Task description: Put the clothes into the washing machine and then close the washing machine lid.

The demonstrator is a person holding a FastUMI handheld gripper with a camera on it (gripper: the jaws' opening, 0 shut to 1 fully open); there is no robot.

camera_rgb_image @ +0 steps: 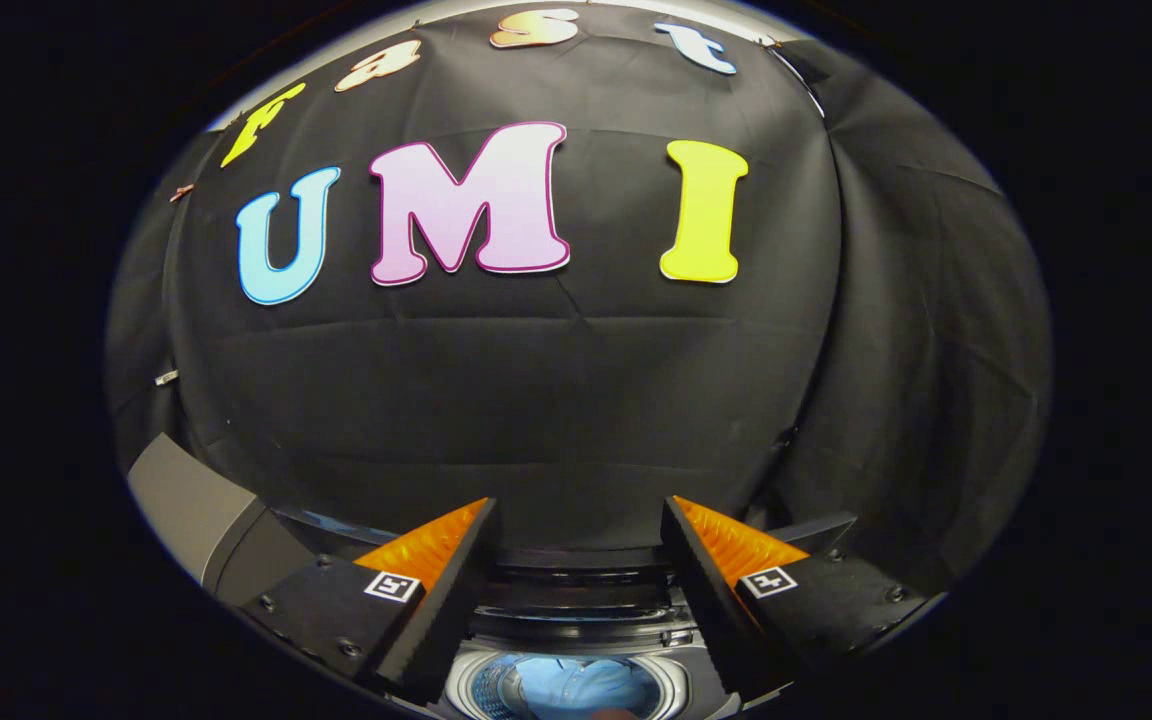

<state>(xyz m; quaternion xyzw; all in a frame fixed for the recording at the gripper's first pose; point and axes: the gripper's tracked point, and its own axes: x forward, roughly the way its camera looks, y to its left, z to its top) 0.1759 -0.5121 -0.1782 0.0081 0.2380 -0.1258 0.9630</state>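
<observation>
My gripper [576, 520] is open, its two fingers spread wide with nothing between them. Below and between the fingers lies the washing machine's round drum opening [566, 688], and a light blue garment [576, 685] lies inside it. The machine's dark top panel [576, 590] runs across just beyond the drum, between the fingers. A grey slab, apparently the raised lid [191, 510], stands tilted to the left of the left finger [426, 550]. The right finger [736, 545] hangs over the machine's right side.
The booth's black cloth wall [556, 400] hangs close behind the machine and folds around on the right [926, 400].
</observation>
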